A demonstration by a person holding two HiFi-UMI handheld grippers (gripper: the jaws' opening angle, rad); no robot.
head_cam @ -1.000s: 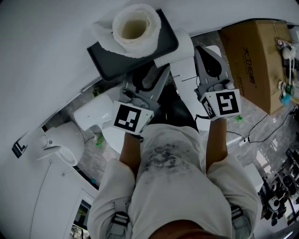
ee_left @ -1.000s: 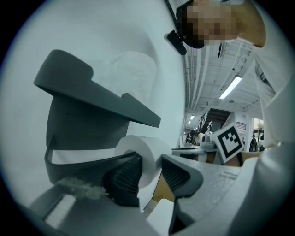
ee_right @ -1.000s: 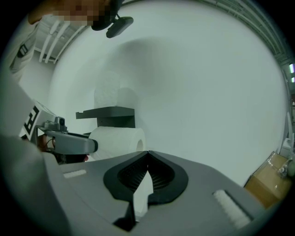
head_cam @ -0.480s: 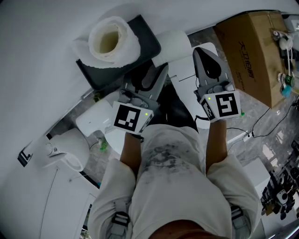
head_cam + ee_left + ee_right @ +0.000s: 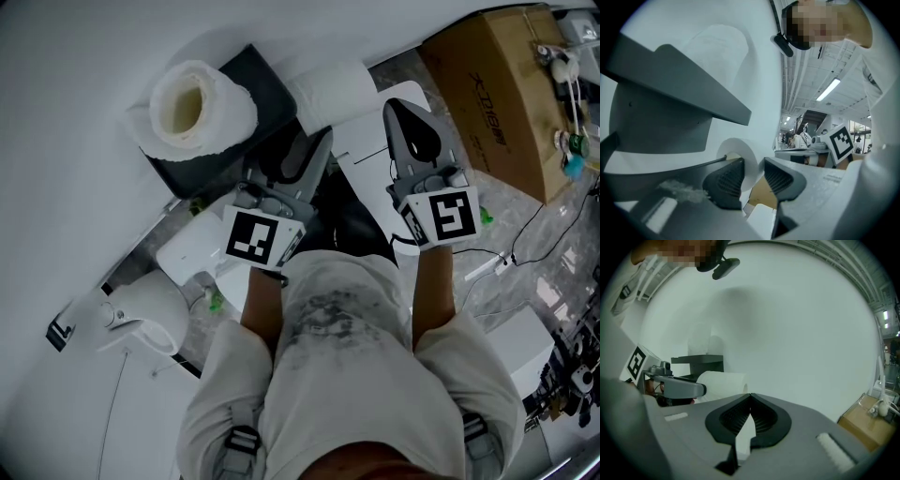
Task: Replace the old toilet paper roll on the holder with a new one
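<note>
a lab or workshop hall: strip lights (image 5: 828, 89) on an open ceiling (image 5: 806, 70), a cardboard box (image 5: 497, 89) nearby.

**Box, cables and fixtures around the bathroom mock-up**

A brown cardboard box (image 5: 502, 80) stands on the grey marbled floor (image 5: 511, 202) against the foot of the white wall (image 5: 75, 56), at the floor's upper right. It also shows at the right gripper view's lower right edge (image 5: 869, 427). Cords and small white parts (image 5: 565, 70) lie along its far edge. A thin black cable (image 5: 539, 225) trails across the floor just beside the box. A white block (image 5: 525, 342) sits nearer the floor's lower right corner, with dark equipment (image 5: 577, 375) at the edge beyond it. At the lower left, a rounded white fixture (image 5: 141, 314) sits beside a small black bracket (image 5: 58, 333). Strip lights (image 5: 828, 89) line the ceiling.
</note>
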